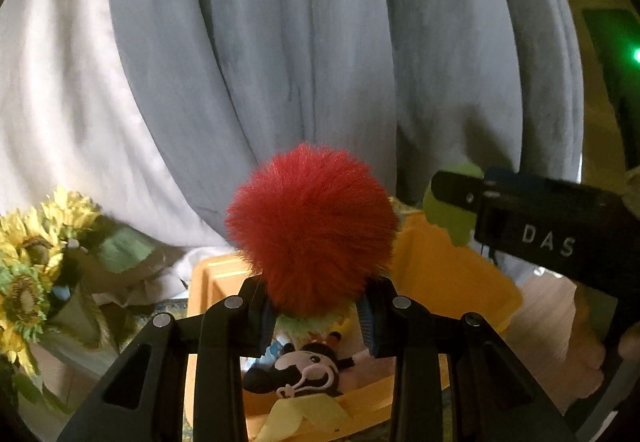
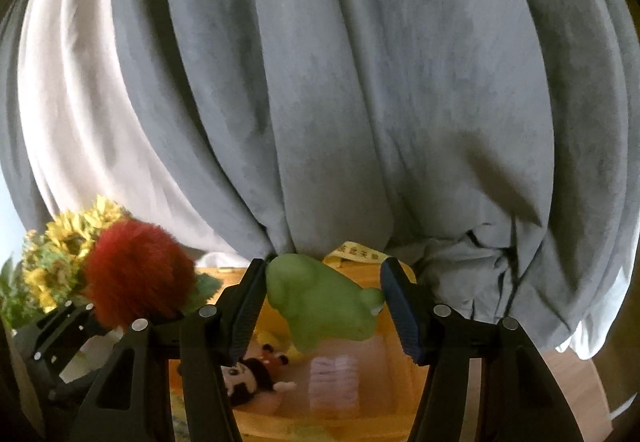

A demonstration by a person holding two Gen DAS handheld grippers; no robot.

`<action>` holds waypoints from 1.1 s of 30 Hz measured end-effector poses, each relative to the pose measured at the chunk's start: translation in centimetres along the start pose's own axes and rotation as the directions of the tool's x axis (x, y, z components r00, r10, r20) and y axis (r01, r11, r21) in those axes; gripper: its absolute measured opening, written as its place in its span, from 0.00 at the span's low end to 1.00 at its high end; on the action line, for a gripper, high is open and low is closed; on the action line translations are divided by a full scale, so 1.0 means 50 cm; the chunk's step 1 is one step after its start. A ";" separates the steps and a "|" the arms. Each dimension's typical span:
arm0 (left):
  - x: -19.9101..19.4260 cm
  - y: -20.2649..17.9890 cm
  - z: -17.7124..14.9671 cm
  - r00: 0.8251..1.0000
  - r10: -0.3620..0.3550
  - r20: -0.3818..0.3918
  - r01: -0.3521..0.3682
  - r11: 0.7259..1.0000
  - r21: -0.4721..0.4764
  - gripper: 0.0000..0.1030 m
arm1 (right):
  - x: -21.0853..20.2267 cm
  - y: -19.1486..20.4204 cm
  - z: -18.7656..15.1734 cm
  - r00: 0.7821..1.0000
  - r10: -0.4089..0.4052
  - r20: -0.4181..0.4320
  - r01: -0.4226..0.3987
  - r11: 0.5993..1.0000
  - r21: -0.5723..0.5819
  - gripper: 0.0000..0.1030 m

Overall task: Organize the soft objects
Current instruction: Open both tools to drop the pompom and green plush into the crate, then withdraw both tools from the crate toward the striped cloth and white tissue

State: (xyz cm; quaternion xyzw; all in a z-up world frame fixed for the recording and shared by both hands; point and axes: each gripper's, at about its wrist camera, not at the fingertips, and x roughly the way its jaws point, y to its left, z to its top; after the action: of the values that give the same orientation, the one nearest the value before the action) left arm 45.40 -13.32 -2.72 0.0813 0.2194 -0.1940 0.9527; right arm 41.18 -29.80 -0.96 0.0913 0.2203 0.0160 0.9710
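Nearest my left camera, my left claw is clenched on the red pompom, whose fur bulges out above the pads, with a fringe of green showing beneath it. Below it sits the orange bin, and inside I can see a black-and-white mouse plush lying on its side beside something pale yellow. To the left stands a bunch of sunflowers; behind everything hang grey curtains with a white curtain at the left. At the right edge my right claw's black body reaches in, with a bit of the green soft toy at its tip. From my right camera, my right claw is grasping the green soft toy between its two pads, held over the orange bin. The mouse plush lies at the bin's left side, and a folded pinkish cloth lies near the middle. Off to the left, my left claw holds the red pompom in front of the sunflowers.
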 end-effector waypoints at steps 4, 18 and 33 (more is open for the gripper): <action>0.039 0.006 -0.007 0.999 -0.006 -0.049 0.006 1.000 0.000 0.33 | 0.026 0.002 0.007 1.000 -0.011 -0.019 0.011 1.000 -0.020 0.58; 0.093 0.007 -0.021 0.991 -0.038 -0.127 0.038 0.999 -0.003 0.66 | 0.104 -0.016 0.003 0.995 0.015 -0.097 -0.012 0.999 0.030 0.74; -0.015 0.036 -0.022 0.993 0.107 -0.051 -0.107 0.994 0.011 1.00 | 0.025 -0.007 -0.012 0.993 -0.112 -0.031 0.112 0.994 -0.002 0.86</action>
State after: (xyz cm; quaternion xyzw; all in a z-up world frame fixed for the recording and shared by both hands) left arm 45.07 -11.18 -3.26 0.1017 0.2384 -0.1415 0.9554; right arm 42.04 -29.97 -2.10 0.0785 0.2402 -0.0370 0.9668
